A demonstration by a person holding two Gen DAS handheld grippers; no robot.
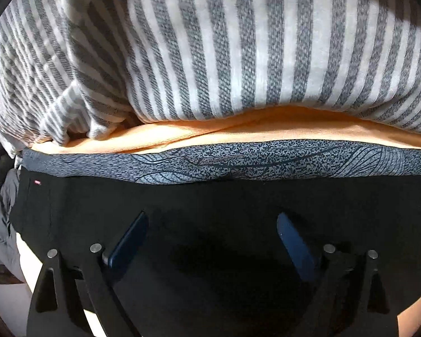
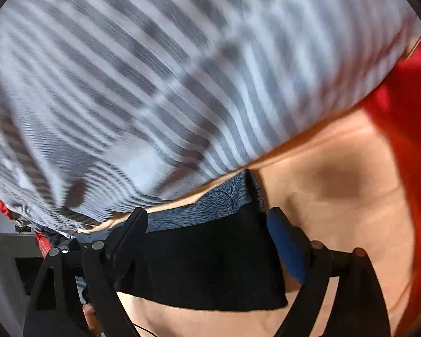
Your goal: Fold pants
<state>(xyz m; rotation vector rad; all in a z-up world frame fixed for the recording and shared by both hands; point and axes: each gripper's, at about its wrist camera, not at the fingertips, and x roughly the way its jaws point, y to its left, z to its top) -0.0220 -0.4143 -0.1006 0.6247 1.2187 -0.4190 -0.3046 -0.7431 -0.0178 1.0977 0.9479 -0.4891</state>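
Observation:
Black pants [image 1: 210, 205] with a blue-grey patterned waistband [image 1: 238, 160] lie flat on an orange surface [image 1: 238, 129]. My left gripper [image 1: 212, 224] is open, its blue-padded fingers [image 1: 294, 241] spread just above the black cloth. In the right wrist view the same black pants [image 2: 205, 266] and waistband [image 2: 210, 207] lie between the fingers of my right gripper [image 2: 207, 219], which is open over the pants' right edge. Neither gripper holds anything.
A grey-and-white striped cloth [image 1: 210, 45] is heaped behind the pants and fills the upper part of both views [image 2: 154, 84]. A red cloth [image 2: 407, 112] lies at the right. Bare orange surface [image 2: 336, 182] shows to the right of the pants.

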